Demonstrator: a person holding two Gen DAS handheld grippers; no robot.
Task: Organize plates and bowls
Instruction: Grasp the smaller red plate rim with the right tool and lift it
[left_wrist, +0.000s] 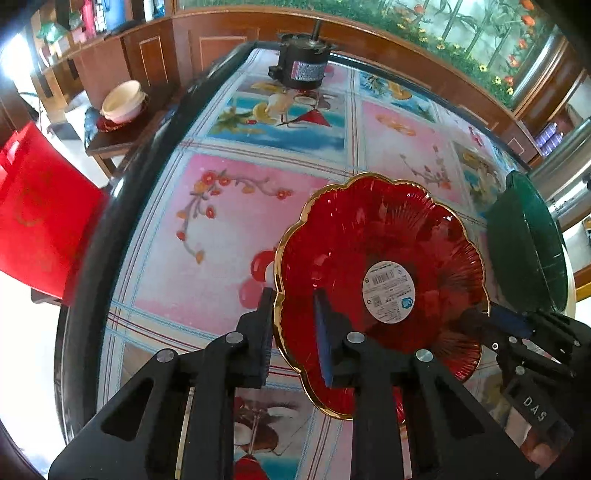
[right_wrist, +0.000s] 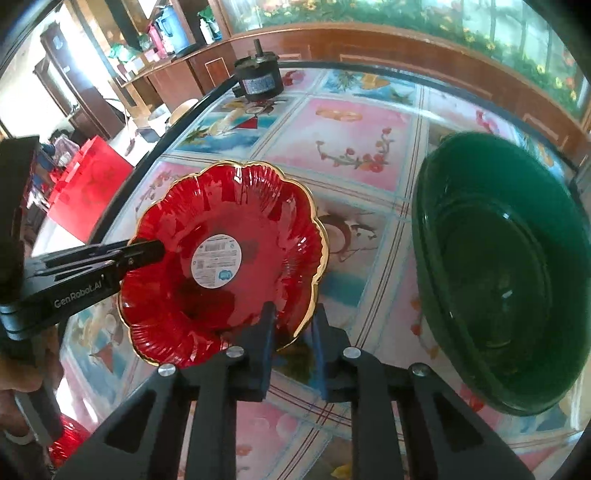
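A red scalloped glass plate (left_wrist: 373, 236) with a gold rim and a round white sticker is held tilted above the table; it also shows in the right wrist view (right_wrist: 236, 206). My left gripper (left_wrist: 293, 321) straddles its near-left rim, one finger on each side, gripping it. My right gripper (right_wrist: 293, 325) straddles the opposite rim the same way, and it shows in the left wrist view (left_wrist: 495, 314) at the plate's right edge. A dark green bowl (right_wrist: 498, 266) stands on the table to the right; it also shows in the left wrist view (left_wrist: 524, 240).
The glass-topped table (left_wrist: 229, 229) has a floral cloth and a black rim. A black motor (left_wrist: 301, 62) stands at its far edge. A stool with a white bowl (left_wrist: 123, 99) and a red bag (left_wrist: 37, 206) are to the left. Another red glass dish (right_wrist: 70, 443) lies low left.
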